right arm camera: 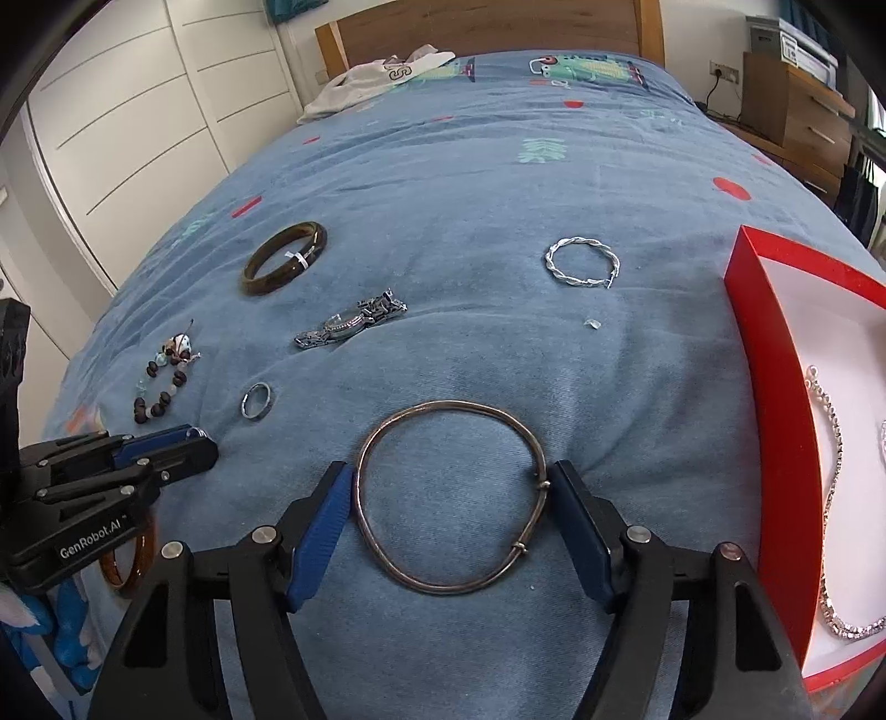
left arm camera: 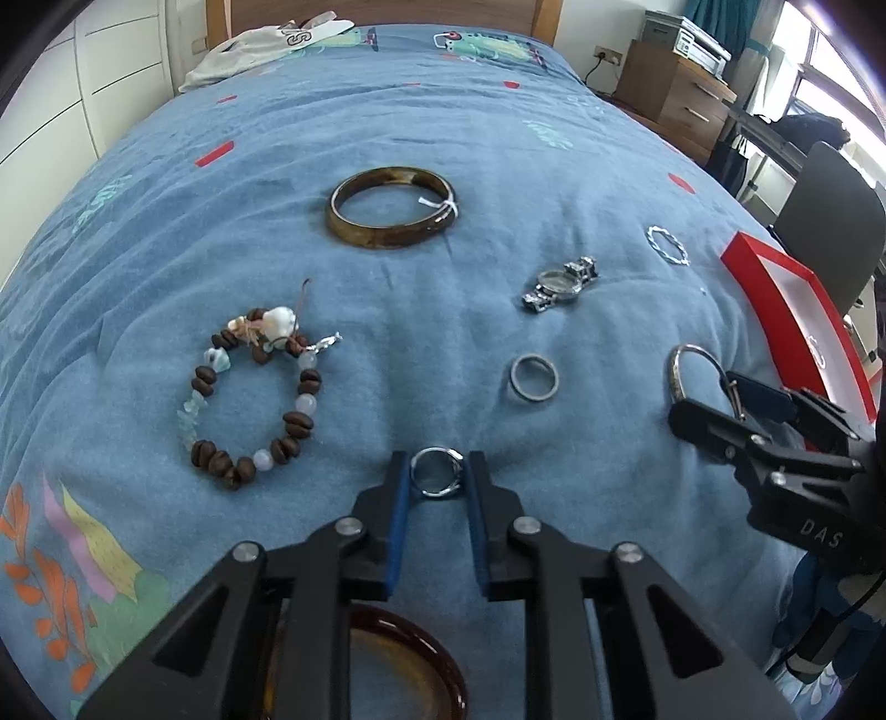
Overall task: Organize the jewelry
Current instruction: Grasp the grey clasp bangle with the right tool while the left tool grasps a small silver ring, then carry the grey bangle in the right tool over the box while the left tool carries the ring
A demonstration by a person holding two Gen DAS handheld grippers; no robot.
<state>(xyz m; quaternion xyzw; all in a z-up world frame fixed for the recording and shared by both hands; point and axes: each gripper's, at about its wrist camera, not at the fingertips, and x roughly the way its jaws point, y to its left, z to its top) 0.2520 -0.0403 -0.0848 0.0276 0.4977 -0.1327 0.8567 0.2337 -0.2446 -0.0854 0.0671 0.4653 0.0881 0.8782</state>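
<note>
On the blue bedspread, a small silver ring (left arm camera: 421, 487) lies between the blue pads of my left gripper (left arm camera: 437, 465), which touch it on both sides. My right gripper (right arm camera: 451, 476) is shut on a thin metal bangle (right arm camera: 387, 432), one pad against each side of the hoop. In the right wrist view the left gripper (right arm camera: 202, 443) shows at the left edge. The right gripper (left arm camera: 706, 396) appears at the right of the left wrist view. A red box (right arm camera: 775, 387) with a white lining stands at the right and holds a sparkling chain (right arm camera: 830, 498).
Loose on the bedspread lie a brown bangle (left arm camera: 382, 239), a bead bracelet (left arm camera: 202, 382), a metal watch (left arm camera: 559, 285), a grey ring (left arm camera: 514, 382) and a twisted silver bracelet (right arm camera: 556, 271). An amber bangle (left arm camera: 443, 664) lies under my left gripper. Folded clothing (left arm camera: 249, 50) rests by the headboard.
</note>
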